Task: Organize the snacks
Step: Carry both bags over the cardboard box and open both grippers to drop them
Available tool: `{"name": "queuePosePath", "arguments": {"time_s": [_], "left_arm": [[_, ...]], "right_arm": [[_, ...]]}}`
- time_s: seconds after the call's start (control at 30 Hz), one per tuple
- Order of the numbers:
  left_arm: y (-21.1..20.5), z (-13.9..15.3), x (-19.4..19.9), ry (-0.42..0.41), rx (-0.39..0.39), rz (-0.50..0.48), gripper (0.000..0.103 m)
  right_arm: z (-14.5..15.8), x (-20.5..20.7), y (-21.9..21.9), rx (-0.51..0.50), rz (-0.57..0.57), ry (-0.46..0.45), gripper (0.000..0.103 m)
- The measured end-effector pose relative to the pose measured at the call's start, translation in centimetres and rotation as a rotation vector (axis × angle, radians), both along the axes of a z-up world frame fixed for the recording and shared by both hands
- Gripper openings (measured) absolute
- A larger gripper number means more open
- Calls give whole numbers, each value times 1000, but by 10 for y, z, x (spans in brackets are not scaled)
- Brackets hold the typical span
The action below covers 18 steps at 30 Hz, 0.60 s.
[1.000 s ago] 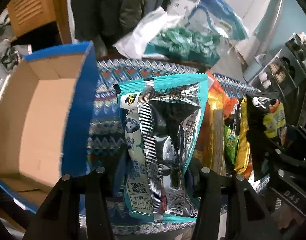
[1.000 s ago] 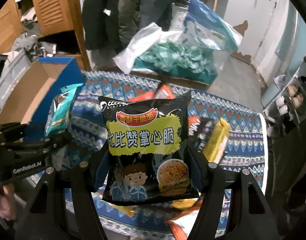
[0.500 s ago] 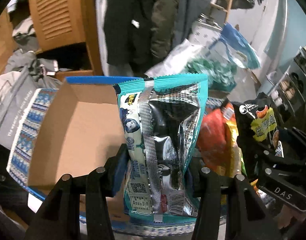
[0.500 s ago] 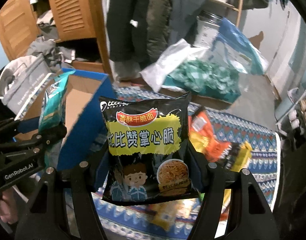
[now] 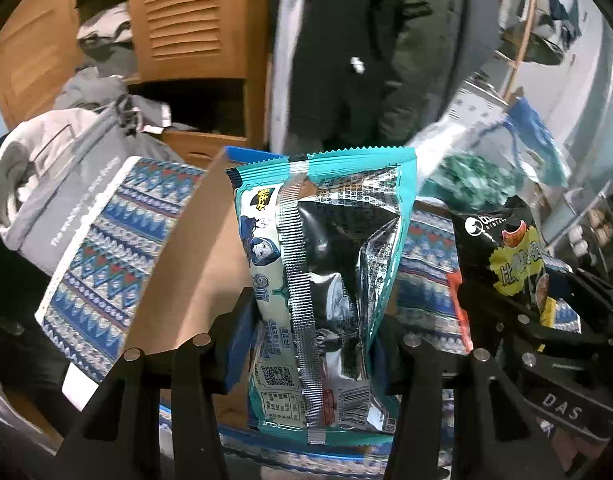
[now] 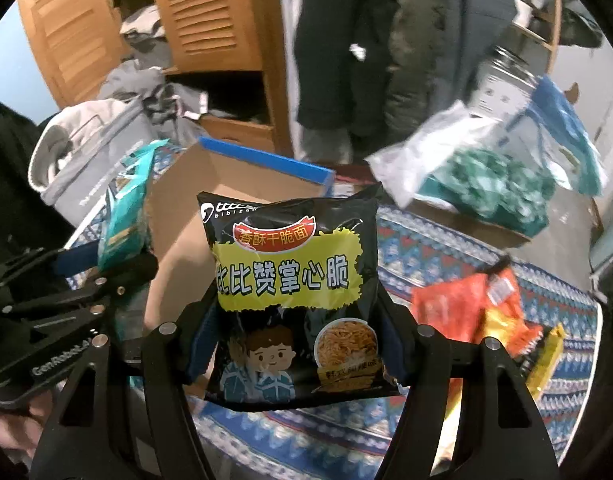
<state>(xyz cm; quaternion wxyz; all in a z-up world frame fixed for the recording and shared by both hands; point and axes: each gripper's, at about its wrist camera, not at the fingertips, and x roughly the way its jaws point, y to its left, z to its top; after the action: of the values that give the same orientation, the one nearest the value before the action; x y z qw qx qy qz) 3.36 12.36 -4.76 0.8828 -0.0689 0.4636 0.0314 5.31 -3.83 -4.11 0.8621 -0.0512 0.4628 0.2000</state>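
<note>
My left gripper [image 5: 314, 344] is shut on a teal and silver snack packet [image 5: 326, 280], held upright with its back seam facing the camera. Behind and below it lies the open cardboard box with blue edges [image 5: 194, 272]. My right gripper [image 6: 294, 340] is shut on a black and yellow noodle snack bag [image 6: 290, 280], also upright. In the right wrist view the cardboard box [image 6: 226, 188] lies beyond the bag, and the left gripper [image 6: 106, 264] with its teal packet [image 6: 126, 208] hovers at the box's left side. The black bag [image 5: 506, 256] shows at the right of the left wrist view.
A patterned blue cloth [image 6: 446, 248] covers the table. Orange and yellow snack packets [image 6: 486, 312] lie on it to the right. A grey bag [image 5: 66, 184] sits left of the box. A plastic bag of green items [image 6: 486, 184] and hanging coats [image 6: 346, 40] stand behind.
Both grippers have swung left with their packets, from over the loose snacks on the cloth to the cardboard box. The grips have not changed.
</note>
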Motion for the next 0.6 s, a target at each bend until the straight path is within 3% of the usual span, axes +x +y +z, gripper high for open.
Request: {"name": "queuePosePath", "arguments": {"time_s": [0.3,0.6], "left_arm": [[53,-23,4,27,4,115,51],[73,-43,13,74,-29,155,51]], "right_arm": [[-18,5,55,1,77,45,68],[-35,18,80,-6,104,100,70]]}}
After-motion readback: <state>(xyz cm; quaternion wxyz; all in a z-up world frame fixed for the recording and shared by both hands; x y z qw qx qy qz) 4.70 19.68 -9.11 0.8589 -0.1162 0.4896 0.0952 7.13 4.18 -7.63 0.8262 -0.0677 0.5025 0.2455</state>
